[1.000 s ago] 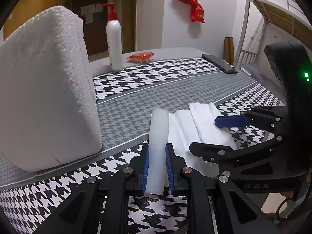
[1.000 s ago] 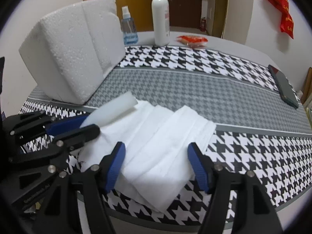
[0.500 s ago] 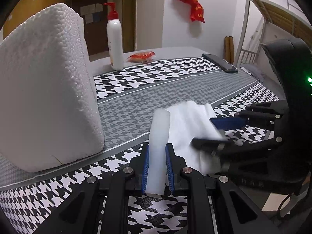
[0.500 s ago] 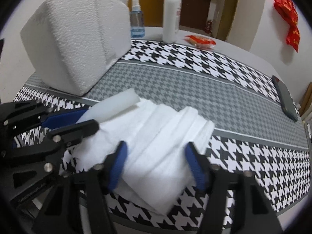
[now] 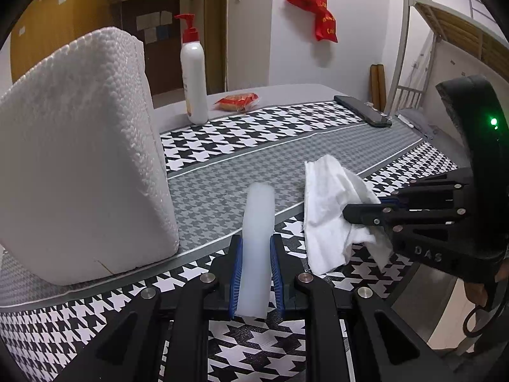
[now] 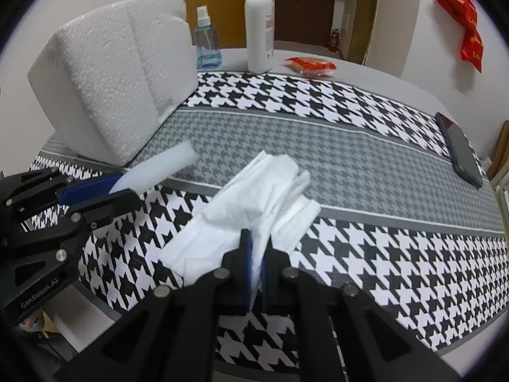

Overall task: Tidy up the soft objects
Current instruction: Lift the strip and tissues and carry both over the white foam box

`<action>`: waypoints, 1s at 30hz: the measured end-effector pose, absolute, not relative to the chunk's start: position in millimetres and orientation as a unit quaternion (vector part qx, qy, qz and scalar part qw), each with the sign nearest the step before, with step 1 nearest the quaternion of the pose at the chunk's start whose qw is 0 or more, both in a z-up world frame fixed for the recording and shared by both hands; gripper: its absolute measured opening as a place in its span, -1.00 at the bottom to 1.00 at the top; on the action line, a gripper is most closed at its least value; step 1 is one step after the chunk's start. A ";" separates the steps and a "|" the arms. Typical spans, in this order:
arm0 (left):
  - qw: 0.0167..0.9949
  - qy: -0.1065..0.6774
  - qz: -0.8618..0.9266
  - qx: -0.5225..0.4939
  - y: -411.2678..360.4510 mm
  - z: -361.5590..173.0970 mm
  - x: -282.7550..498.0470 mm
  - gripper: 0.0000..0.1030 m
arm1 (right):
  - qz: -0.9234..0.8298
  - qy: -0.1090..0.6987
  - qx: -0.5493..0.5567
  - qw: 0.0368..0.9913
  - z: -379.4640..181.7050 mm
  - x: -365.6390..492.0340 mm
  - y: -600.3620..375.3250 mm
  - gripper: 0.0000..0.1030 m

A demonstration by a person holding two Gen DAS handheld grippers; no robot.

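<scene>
My left gripper [image 5: 256,245] is shut on a white foam strip [image 5: 257,232] that sticks forward over the houndstooth table cover; the same foam strip [image 6: 159,172] shows at the left of the right wrist view. A crumpled white tissue [image 6: 254,210] lies bunched near the table's front edge. My right gripper [image 6: 256,248] is shut on the tissue's near part, pinching it into a ridge. From the left wrist view the right gripper [image 5: 366,213] grips the tissue [image 5: 327,210] from the right side.
A large white styrofoam block [image 5: 79,165] stands at the left, close to the foam strip. At the back stand a white pump bottle [image 5: 194,86] and a blue spray bottle [image 6: 206,44], with a red snack packet [image 5: 237,102]. A dark phone [image 6: 461,156] lies far right.
The right gripper's jaws closed on the flat folded tissue, bunching it up and pulling it away from the foam strip. The left gripper kept still with the foam strip.
</scene>
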State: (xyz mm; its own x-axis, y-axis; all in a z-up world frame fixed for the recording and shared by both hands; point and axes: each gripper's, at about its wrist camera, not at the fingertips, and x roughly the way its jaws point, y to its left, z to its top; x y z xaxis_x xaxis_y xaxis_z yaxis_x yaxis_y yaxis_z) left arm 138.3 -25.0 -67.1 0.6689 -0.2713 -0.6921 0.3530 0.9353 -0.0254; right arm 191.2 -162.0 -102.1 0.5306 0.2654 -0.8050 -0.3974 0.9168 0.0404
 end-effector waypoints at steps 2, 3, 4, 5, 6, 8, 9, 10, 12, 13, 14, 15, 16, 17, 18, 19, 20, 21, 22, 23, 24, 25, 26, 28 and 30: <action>0.914 0.366 -0.169 0.055 -24.9 -64.2 135.9 -0.64 | 0.193 0.439 -0.067 0.875 -98.4 189.4 -165.7 -0.87; 0.915 0.364 -0.168 0.055 -24.6 -62.4 134.6 -0.64 | 0.192 0.435 -0.063 0.877 -95.2 188.1 -168.0 -0.87; 0.916 0.361 -0.167 0.055 -24.4 -60.2 133.1 -0.65 | 0.192 0.432 -0.061 0.879 -93.2 187.6 -169.5 -0.87; 0.917 0.358 -0.167 0.055 -24.3 -57.4 131.6 -0.65 | 0.193 0.428 -0.059 0.881 -90.5 186.7 -171.1 -0.87; 0.919 0.353 -0.165 0.056 -24.3 -54.0 129.8 -0.65 | 0.193 0.422 -0.057 0.884 -86.3 184.6 -173.2 -0.87; 0.923 0.345 -0.162 0.059 -24.9 -47.8 125.6 -0.65 | 0.195 0.412 -0.055 0.888 -79.5 181.9 -175.1 -0.87; 0.925 0.340 -0.160 0.061 -25.0 -44.3 123.6 -0.65 | 0.196 0.407 -0.054 0.890 -76.5 180.5 -175.9 -0.87; 0.926 0.337 -0.159 0.061 -25.2 -41.2 122.1 -0.65 | 0.197 0.401 -0.053 0.893 -72.2 178.2 -176.7 -0.87; 0.930 0.327 -0.157 0.063 -26.0 -34.5 117.2 -0.65 | 0.199 0.389 -0.052 0.898 -64.2 172.6 -178.7 -0.87; 0.932 0.322 -0.155 0.064 -26.3 -30.9 114.4 -0.65 | 0.200 0.384 -0.051 0.900 -61.4 170.9 -179.2 -0.87; 0.934 0.317 -0.153 0.066 -26.4 -27.2 111.5 -0.65 | 0.202 0.378 -0.050 0.902 -57.3 168.4 -179.9 -0.87; 0.935 0.313 -0.151 0.065 -26.1 -24.8 110.0 -0.65 | 0.204 0.371 -0.050 0.905 -53.3 165.7 -180.2 -0.87; 0.937 0.309 -0.150 0.064 -25.7 -21.8 107.8 -0.65 | 0.205 0.366 -0.050 0.906 -50.6 163.8 -180.2 -0.87; 0.938 0.306 -0.149 0.063 -25.2 -18.8 105.5 -0.65 | 0.206 0.361 -0.051 0.908 -47.9 161.8 -180.2 -0.87; 0.939 0.303 -0.147 0.063 -24.7 -15.5 103.3 -0.65 | 0.208 0.354 -0.051 0.910 -43.8 158.6 -180.2 -0.87; 0.941 0.300 -0.146 0.065 -24.6 -11.9 100.4 -0.65 | 0.209 0.350 -0.051 0.912 -41.4 156.9 -181.0 -0.87; 0.942 0.296 -0.145 0.067 -24.7 -9.4 98.5 -0.65 | 0.211 0.344 -0.051 0.914 -38.0 154.1 -180.9 -0.87; 0.944 0.290 -0.143 0.070 -24.9 -5.4 95.9 -0.65 | 0.214 0.337 -0.051 0.916 -34.5 151.1 -180.7 -0.87; 0.946 0.283 -0.142 0.070 -24.4 -1.1 92.6 -0.65 | 0.216 0.332 -0.050 0.917 -32.1 149.2 -181.0 -0.87; 0.947 0.280 -0.141 0.070 -23.5 2.0 90.1 -0.65 | 0.218 0.326 -0.049 0.918 -28.7 146.7 -180.8 -0.87; 0.949 0.274 -0.140 0.069 -22.6 6.2 87.0 -0.65 | 0.219 0.322 -0.048 0.920 -26.0 144.4 -180.9 -0.87; 0.951 0.268 -0.140 0.067 -21.5 10.4 84.0 -0.65 | 0.220 0.317 -0.048 0.921 -22.7 141.8 -180.8 -0.87; 0.953 0.263 -0.138 0.066 -20.5 13.5 82.0 -0.65 | 0.222 0.312 -0.049 0.923 -19.3 139.0 -180.2 -0.87; 0.956 0.255 -0.135 0.064 -17.8 20.1 77.5 -0.65 | 0.225 0.302 -0.050 0.925 -13.2 133.8 -179.1 -0.87; 0.959 0.244 -0.130 0.063 -12.4 26.0 69.7 -0.65 | 0.228 0.292 -0.051 0.927 -7.1 128.9 -177.9 -0.87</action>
